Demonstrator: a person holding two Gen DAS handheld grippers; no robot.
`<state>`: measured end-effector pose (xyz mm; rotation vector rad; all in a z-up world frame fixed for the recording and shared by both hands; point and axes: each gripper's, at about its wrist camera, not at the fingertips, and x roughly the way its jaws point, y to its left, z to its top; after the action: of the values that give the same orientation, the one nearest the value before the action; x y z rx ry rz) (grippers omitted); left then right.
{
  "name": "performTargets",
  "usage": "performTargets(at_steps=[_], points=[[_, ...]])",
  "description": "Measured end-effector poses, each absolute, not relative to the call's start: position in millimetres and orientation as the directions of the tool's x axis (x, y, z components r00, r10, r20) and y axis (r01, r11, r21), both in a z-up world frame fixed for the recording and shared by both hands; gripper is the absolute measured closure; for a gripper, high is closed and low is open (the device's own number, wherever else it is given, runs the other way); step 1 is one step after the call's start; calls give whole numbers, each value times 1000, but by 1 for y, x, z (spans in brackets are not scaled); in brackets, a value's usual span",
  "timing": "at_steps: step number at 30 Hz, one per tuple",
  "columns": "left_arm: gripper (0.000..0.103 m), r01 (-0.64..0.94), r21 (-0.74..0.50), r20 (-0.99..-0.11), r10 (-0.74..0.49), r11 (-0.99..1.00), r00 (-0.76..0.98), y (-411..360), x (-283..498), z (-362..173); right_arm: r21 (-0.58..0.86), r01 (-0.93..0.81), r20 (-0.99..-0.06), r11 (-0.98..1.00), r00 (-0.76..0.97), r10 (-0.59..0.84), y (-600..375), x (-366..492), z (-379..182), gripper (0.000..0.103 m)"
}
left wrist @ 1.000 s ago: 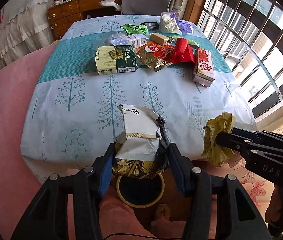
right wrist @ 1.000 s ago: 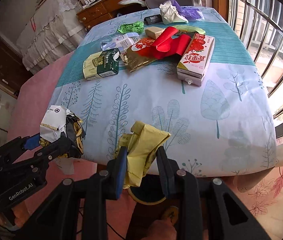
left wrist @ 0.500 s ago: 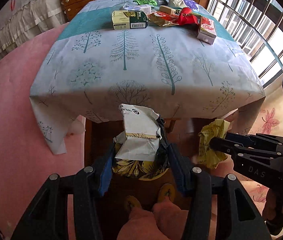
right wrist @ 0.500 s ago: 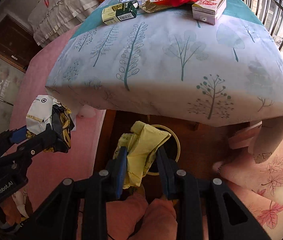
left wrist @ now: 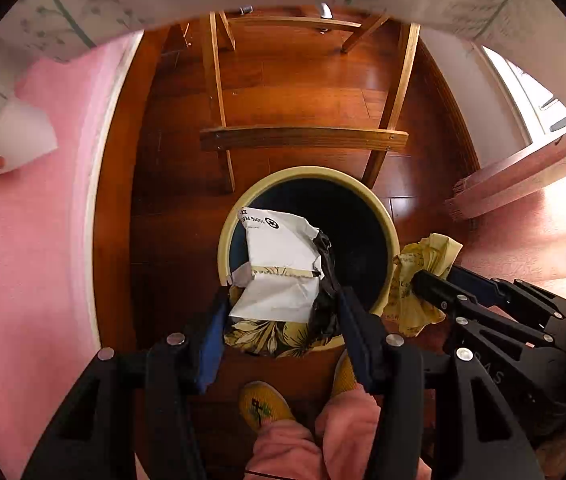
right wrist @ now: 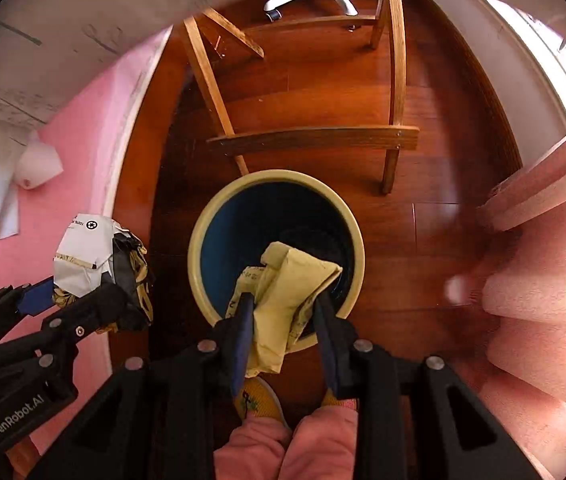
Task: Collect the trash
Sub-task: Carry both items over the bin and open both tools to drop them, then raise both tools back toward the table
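Note:
A round bin with a cream rim (left wrist: pixel 390 227) and dark blue inside stands on the wooden floor below both grippers; it also shows in the right wrist view (right wrist: pixel 357 236). My left gripper (left wrist: pixel 281 300) is shut on a crumpled white and floral wrapper (left wrist: pixel 279 248), held over the bin's near left rim. It also shows in the right wrist view (right wrist: pixel 87 256). My right gripper (right wrist: pixel 283 304) is shut on a crumpled yellow bag (right wrist: pixel 289 280), held over the bin's opening. The yellow bag also shows in the left wrist view (left wrist: pixel 423 264).
A wooden chair frame (left wrist: pixel 303 136) stands just behind the bin. The tablecloth edge (left wrist: pixel 83 4) hangs overhead. A pink rug (left wrist: pixel 23 260) lies to the left, pink cushions (right wrist: pixel 543 260) to the right. The person's feet in yellow slippers (left wrist: pixel 263 404) are below.
Both grippers have tilted down from the table to face the floor. The bin now lies directly under the held wrapper and yellow bag. Both stay gripped.

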<state>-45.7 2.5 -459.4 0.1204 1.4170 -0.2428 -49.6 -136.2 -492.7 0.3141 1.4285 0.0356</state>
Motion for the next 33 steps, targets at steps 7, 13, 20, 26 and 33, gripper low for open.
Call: performTargets(at_steps=[7, 13, 20, 26, 33], points=[[16, 234, -69, -992, -92, 970, 90, 7, -28, -522, 261, 235, -963, 936, 138, 233, -144, -42, -565, 53], [1, 203, -56, -986, -85, 978, 141, 23, -25, -525, 216, 206, -958, 954, 233, 167, -137, -40, -569, 35], [1, 194, -3, -986, -35, 981, 161, 29, -22, -501, 178, 158, -952, 971, 278, 129, -136, -37, -542, 33], [1, 202, -22, -985, -56, 979, 164, 39, -25, -452, 184, 152, -951, 971, 276, 138, -140, -42, -496, 33], [1, 189, -1, -976, -42, 982, 213, 46, -35, -350, 184, 143, -944, 972, 301, 134, -134, -56, -400, 33]])
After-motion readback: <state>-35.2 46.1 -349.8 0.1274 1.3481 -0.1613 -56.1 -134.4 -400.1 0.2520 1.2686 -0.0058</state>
